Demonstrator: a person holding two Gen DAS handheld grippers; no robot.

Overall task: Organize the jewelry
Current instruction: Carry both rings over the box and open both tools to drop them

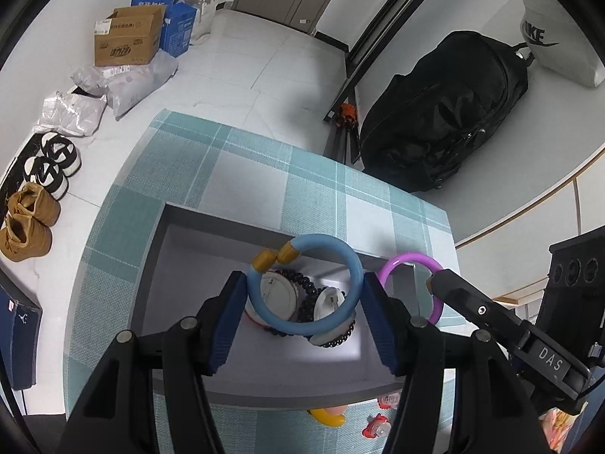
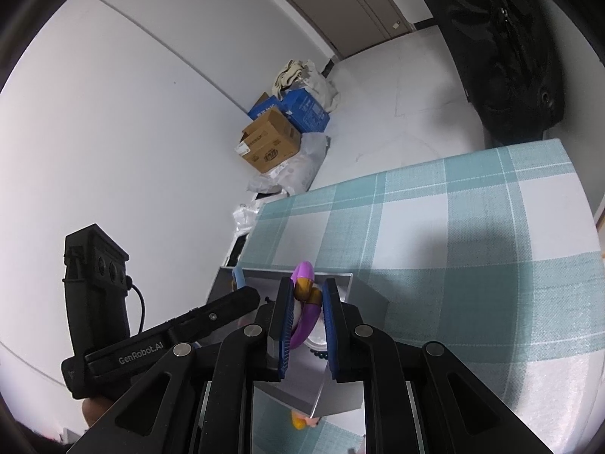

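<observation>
My left gripper (image 1: 302, 295) is shut on a blue bangle (image 1: 353, 265) with gold end caps and holds it above a grey tray (image 1: 166, 234). Dark bead bracelets (image 1: 308, 295) and white round pieces lie in the tray under it. My right gripper (image 2: 306, 319) is shut on a purple bangle (image 2: 302, 331) with gold caps, edge-on between the blue pads, over the tray (image 2: 355, 291). In the left wrist view the purple bangle (image 1: 401, 261) hangs at the tray's right edge, pinched by the right gripper (image 1: 435, 283).
The tray sits on a teal plaid tablecloth (image 1: 242, 162). Small red and yellow items (image 1: 374, 422) lie in front of the tray. A black duffel bag (image 1: 446, 113), tripod, boxes (image 1: 128, 38) and shoes (image 1: 34, 196) are on the floor around.
</observation>
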